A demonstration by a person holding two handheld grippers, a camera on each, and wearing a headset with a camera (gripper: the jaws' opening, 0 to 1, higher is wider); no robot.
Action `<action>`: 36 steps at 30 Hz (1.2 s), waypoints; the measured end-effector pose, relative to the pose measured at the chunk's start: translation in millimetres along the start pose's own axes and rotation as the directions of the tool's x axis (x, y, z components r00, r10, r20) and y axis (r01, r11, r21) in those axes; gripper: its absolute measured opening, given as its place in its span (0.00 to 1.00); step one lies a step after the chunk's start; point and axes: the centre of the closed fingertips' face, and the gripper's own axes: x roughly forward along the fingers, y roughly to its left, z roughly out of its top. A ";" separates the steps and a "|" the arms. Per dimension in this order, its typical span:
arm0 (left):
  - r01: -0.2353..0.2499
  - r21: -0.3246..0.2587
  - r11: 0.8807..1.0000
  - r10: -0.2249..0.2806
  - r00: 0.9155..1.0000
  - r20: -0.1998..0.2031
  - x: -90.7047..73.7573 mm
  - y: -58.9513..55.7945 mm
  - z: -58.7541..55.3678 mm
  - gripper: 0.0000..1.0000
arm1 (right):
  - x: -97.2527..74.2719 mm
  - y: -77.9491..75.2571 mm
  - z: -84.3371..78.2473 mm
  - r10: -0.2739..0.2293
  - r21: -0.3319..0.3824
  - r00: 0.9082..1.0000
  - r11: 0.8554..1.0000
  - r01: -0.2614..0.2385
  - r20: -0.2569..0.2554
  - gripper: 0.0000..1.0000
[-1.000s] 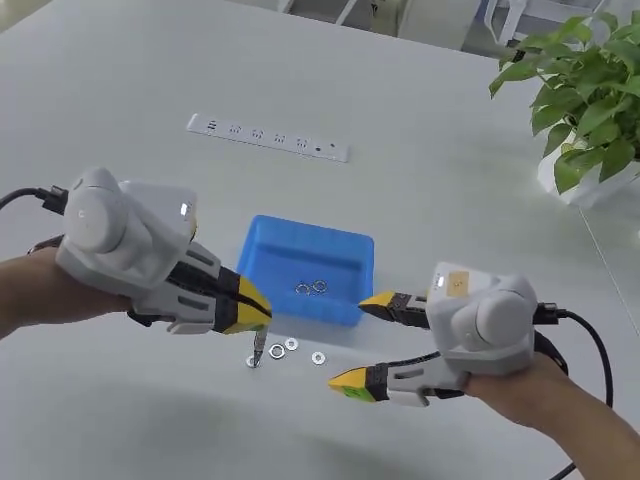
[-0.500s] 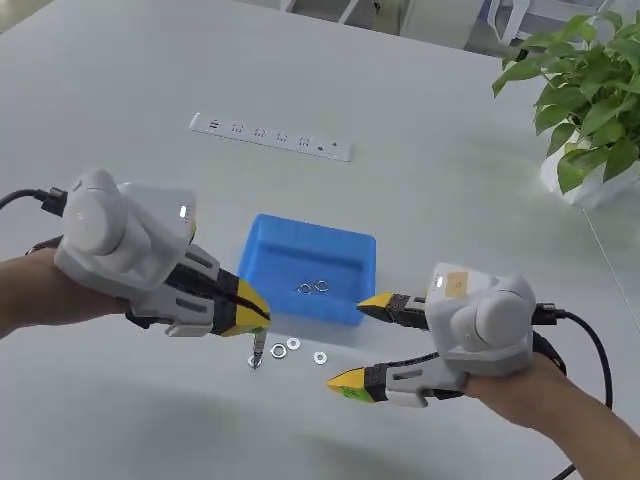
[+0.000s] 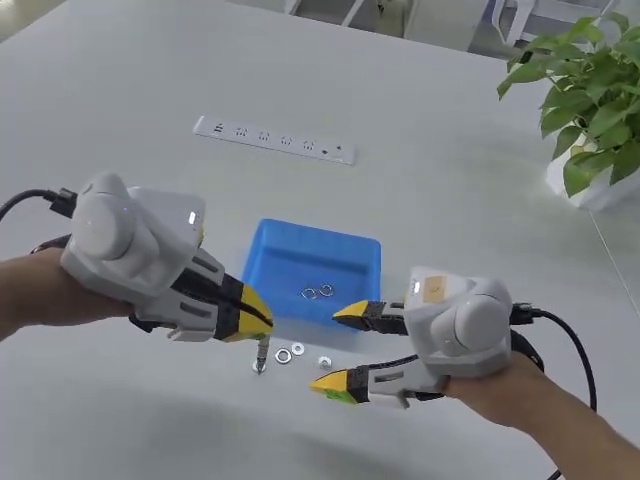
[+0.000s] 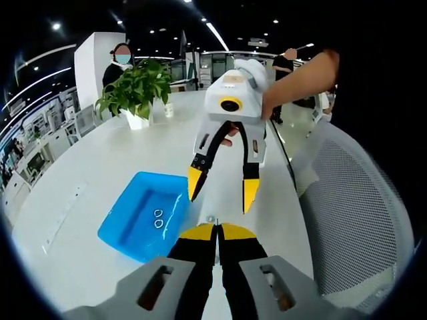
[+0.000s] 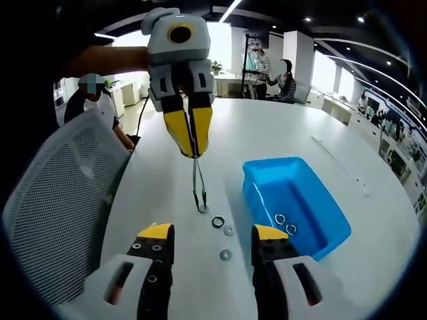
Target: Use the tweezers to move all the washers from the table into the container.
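My left gripper point(image 3: 258, 318) is shut on thin metal tweezers point(image 3: 260, 352) that point down, their tips on the table. I cannot tell whether the tips pinch a washer. Three small washers point(image 3: 298, 350) lie just right of the tips, in front of the blue container point(image 3: 352, 252), which holds two washers point(image 3: 317, 292). My right gripper point(image 3: 335, 350) stands open beside the loose washers, nothing between its fingers. The right gripper view shows the tweezers point(image 5: 198, 180) hanging from the left gripper point(image 5: 190, 137), the washers point(image 5: 218, 221) and the container point(image 5: 313, 193).
A white power strip point(image 3: 272, 140) lies farther back on the white table. A potted plant point(image 3: 590, 90) stands at the far right. A grey mesh chair point(image 5: 60, 193) is behind the left gripper, and people stand in the background.
My right gripper has moved left, closer to the loose washers. The left gripper and the tweezers have stayed at the same spot on the table.
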 end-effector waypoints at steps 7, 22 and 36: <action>0.008 0.007 1.000 -0.008 1.000 -0.006 -0.1 -1.6 -0.1 0.05 | 15.0 10.1 8.3 0.057 -0.045 0.998 0.997 -0.057 -0.003 0.40; 0.034 0.022 0.999 -0.034 0.999 -0.027 0.0 -3.9 -1.0 0.05 | 41.0 26.0 23.6 0.148 -0.152 0.989 0.977 -0.148 -0.010 0.30; 0.068 0.043 0.997 -0.066 0.997 -0.044 -0.3 -5.7 -1.5 0.05 | 53.2 26.3 25.9 0.165 -0.195 0.986 0.967 -0.167 -0.025 0.18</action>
